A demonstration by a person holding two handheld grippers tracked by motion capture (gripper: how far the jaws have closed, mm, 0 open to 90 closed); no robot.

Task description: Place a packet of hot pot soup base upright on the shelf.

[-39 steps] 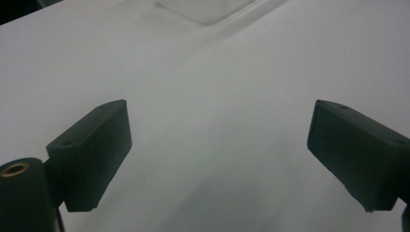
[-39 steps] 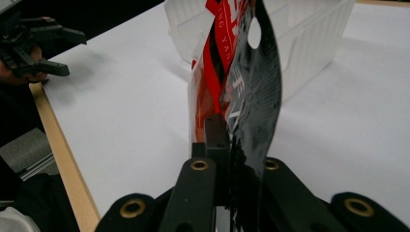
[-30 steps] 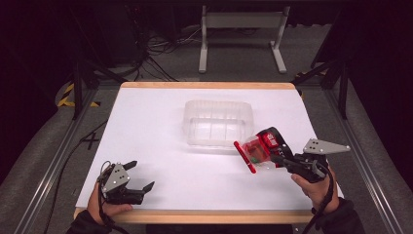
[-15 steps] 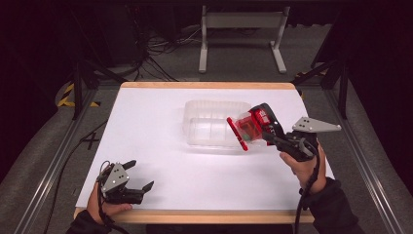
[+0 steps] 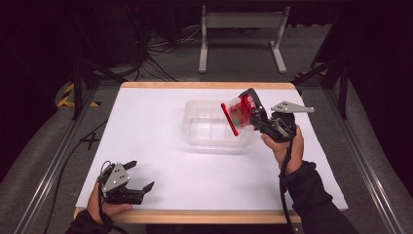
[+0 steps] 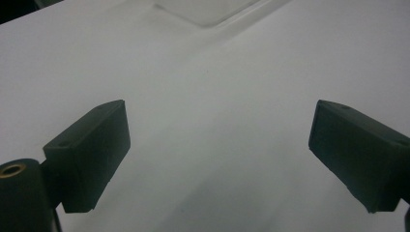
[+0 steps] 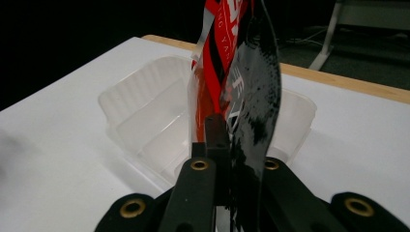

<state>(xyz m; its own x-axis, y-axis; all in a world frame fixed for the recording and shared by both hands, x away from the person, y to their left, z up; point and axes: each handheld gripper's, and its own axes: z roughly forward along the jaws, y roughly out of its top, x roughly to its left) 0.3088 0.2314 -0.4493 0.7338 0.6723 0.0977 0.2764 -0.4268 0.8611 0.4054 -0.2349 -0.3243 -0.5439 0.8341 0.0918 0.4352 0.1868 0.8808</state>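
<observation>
A: Status of the right hand-held gripper (image 5: pixel 247 113)?

B: Clenched on the red snack packet (image 5: pixel 237 115), held in the air over the right end of the clear plastic tray (image 5: pixel 204 127). Pick-up looks done; packet not yet inside.

A: What's left?

B: Judging from this: lower it in and let go. Left hand-held gripper (image 5: pixel 139 176) rests on the desk (image 5: pixel 146 131) at its near left corner, jaws apart, holding nothing.
</observation>
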